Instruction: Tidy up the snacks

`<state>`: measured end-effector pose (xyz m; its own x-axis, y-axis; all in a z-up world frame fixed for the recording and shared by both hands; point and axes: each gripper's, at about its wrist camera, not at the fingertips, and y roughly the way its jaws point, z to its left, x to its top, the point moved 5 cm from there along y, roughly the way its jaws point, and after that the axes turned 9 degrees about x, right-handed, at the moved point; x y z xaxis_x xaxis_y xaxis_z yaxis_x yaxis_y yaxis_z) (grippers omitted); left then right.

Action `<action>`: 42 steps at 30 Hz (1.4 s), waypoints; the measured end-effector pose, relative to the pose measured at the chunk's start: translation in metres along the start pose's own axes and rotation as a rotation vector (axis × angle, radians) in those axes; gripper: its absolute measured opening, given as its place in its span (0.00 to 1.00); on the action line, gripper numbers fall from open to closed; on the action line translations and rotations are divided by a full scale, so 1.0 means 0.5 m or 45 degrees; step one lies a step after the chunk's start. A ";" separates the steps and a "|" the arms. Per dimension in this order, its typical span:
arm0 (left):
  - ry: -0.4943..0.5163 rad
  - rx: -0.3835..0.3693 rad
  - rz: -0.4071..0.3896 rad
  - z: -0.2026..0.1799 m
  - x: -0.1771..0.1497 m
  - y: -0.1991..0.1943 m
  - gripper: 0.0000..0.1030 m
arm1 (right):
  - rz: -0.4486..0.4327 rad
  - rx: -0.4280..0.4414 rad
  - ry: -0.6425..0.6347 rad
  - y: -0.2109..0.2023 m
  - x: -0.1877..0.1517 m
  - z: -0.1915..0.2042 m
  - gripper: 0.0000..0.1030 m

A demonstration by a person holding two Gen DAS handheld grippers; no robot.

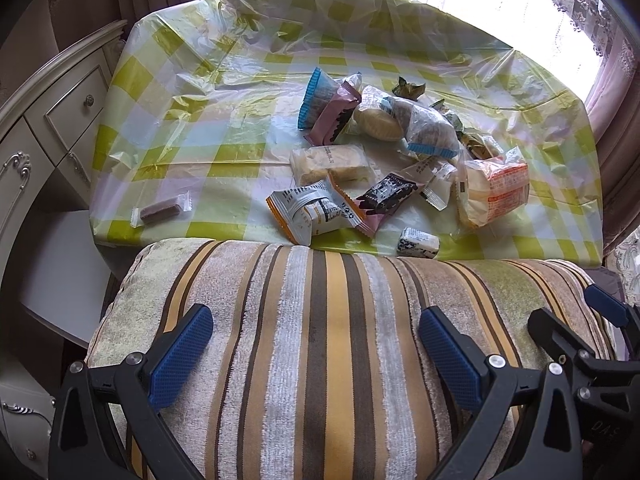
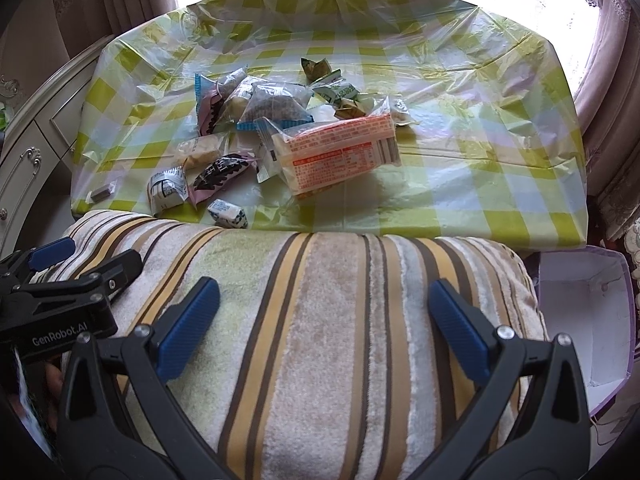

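Note:
A pile of wrapped snacks (image 1: 384,152) lies on a table with a green checked plastic cloth (image 1: 180,92); the pile also shows in the right wrist view (image 2: 280,140). A large orange-printed packet (image 1: 496,192) (image 2: 340,152) lies at the pile's right. A small brown bar (image 1: 162,210) lies apart at the left front. My left gripper (image 1: 316,344) is open and empty above a striped cushion (image 1: 320,340). My right gripper (image 2: 324,316) is open and empty above the same cushion (image 2: 320,320), to the right of the left one.
A cream dresser with drawers (image 1: 60,120) stands left of the table. An open white and purple box (image 2: 588,320) sits right of the cushion. Curtains and a bright window (image 1: 480,0) are behind the table.

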<state>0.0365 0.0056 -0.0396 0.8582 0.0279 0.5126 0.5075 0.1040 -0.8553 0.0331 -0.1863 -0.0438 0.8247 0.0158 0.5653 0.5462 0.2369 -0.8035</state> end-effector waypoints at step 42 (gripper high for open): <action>0.579 -0.481 -0.135 -0.035 0.294 0.052 0.13 | 0.224 0.169 0.692 0.231 0.192 -0.116 0.52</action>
<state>0.1775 -0.0051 0.0121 0.7060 -0.3999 0.5845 0.5130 -0.2802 -0.8114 0.1838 -0.2136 -0.0931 0.8772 -0.4264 0.2207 0.4004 0.3961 -0.8263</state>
